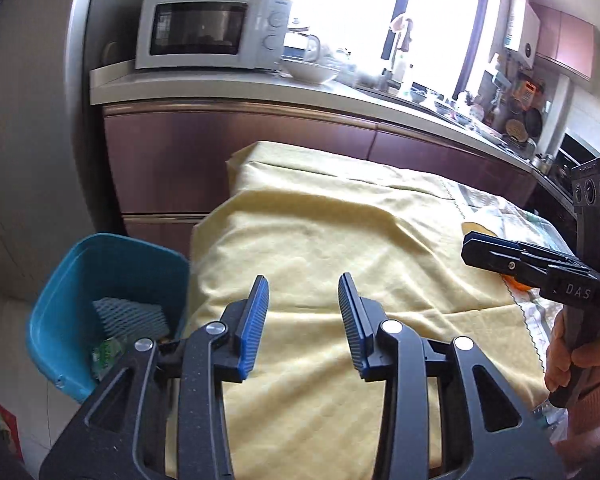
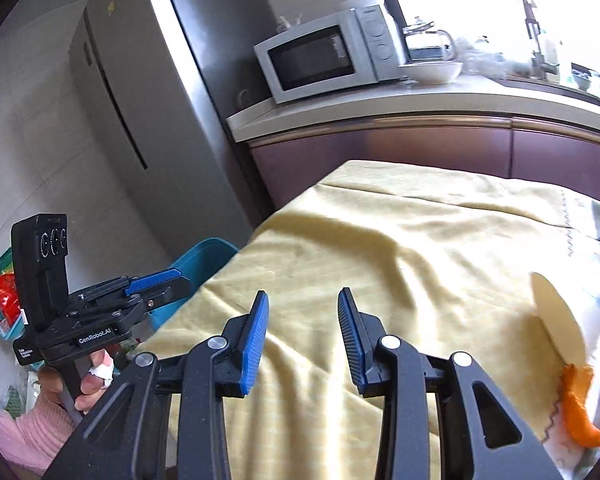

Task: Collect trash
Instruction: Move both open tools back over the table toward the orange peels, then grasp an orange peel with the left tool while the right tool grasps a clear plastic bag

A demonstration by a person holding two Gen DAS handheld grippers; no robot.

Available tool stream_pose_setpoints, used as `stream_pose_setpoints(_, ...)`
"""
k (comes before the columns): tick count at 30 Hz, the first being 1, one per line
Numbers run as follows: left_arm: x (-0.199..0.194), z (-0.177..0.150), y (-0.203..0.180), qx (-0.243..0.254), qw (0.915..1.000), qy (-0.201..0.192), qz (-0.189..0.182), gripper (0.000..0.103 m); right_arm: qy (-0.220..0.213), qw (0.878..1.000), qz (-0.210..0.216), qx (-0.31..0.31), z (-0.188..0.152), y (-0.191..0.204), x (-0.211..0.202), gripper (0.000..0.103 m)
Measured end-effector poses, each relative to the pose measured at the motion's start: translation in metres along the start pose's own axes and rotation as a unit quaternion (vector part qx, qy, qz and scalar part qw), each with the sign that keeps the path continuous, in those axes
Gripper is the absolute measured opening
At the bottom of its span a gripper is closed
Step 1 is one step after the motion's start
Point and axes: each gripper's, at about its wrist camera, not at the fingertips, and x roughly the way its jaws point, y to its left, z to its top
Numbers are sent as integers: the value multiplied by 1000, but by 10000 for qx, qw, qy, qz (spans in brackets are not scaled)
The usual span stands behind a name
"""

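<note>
Two grippers over a cloth-covered table, in a kitchen. Tall grey fridge at the far left, beside a long counter with dark red cabinet fronts under a bright window. Table just in front of the cabinets, draped in a creased yellow cloth; a patterned mat with a zigzag edge over its right end. White microwave on the counter's left end, a white bowl just beside it.

Blue bin on the floor at the table's left corner, tilted in the left wrist view. Inside it a piece of pale foam netting and a green wrapper – trash already in.

Left gripper above the near left part of the cloth, close to the bin, jaws partly apart with nothing between the blue pads. Right gripper further right over the cloth, jaws likewise partly apart and empty. Each held by a hand on its handle – right hand and left hand, both in pink sleeves.

Still on the table, on the mat to the right of the right gripper: a pale round disc, and at its near edge an orange scrap, likely peel. Neither touched by either gripper.
</note>
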Motion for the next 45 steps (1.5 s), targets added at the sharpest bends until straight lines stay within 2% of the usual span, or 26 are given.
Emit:
stream_pose_setpoints(7,35,3,-85,507,9952,321,-780,36,-395,9927,-980,574,-20,-72,-63,34)
stream_pose_setpoints(13,72,3,-156,864,9844,700,-1366,37,-737,9767,-1697,1084,-33,-126,-109,34)
stream_pose_setpoints(19,106,-1,-212,1082,9715,1108,-1793,38,-899,9600,-2199,1481,-50,-175,-142,43)
stream_pose_setpoints(23,126,0,-238,1109,9647,1345,-1974,42,-843,9555,-2260,1696,-60,-198,-148,47)
stream_pose_setpoints(28,144,-1,-261,1176,9592,1530,-2066,45,-699,9566,-2074,1923,-66,-217,-141,49)
stream_pose_setpoints(37,176,-1,-278,1017,9542,1937,-2043,48,-574,9602,-1793,2062,-72,-226,-132,50)
stream_pose_setpoints(45,189,4,-289,876,9515,2062,-2108,48,-581,9611,-1640,2146,-75,-229,-135,42)
